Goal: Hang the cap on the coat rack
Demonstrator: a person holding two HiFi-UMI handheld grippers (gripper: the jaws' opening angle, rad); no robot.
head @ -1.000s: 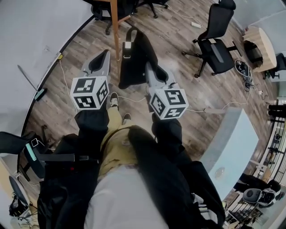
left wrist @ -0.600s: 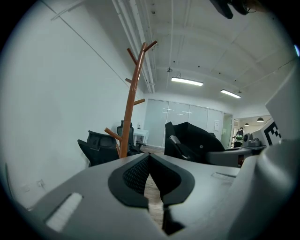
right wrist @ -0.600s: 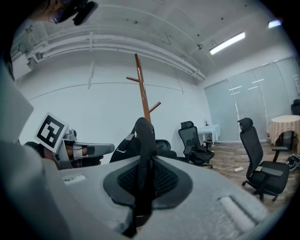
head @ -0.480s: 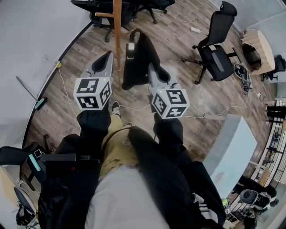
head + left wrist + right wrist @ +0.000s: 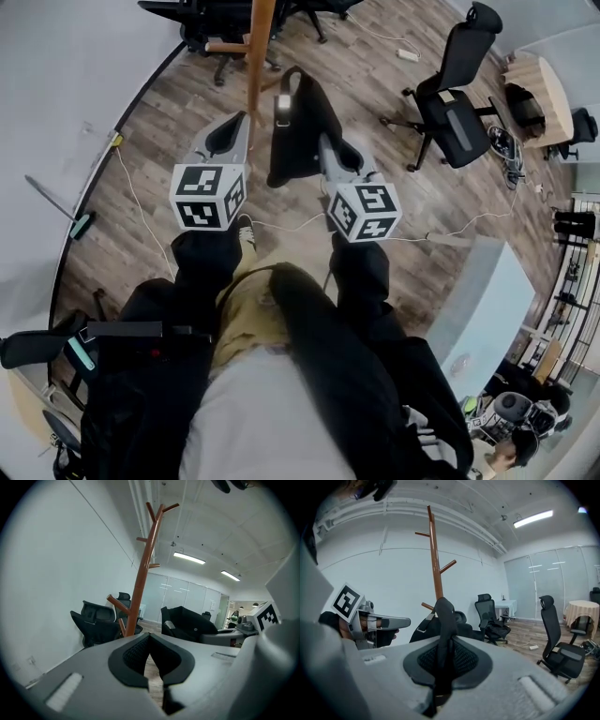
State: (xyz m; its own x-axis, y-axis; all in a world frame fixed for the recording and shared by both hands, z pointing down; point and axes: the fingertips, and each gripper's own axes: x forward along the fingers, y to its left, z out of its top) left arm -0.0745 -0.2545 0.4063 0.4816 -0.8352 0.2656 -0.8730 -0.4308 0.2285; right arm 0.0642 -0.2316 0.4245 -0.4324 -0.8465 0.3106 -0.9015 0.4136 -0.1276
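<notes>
Cap (image 5: 444,613), a black one, is pinched between the narrow jaws of our right gripper (image 5: 445,641) and stands out past the jaw tips, above the wooden floor (image 5: 169,141). We hold it near the coat rack (image 5: 435,559), with a gap between them. Our left gripper (image 5: 149,639) has its jaws closed together with nothing between them, and it is just beside the right one.

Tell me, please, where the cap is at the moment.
In the head view, the black cap hangs pinched in the right gripper, ahead of the person, just right of the wooden coat rack.
</notes>
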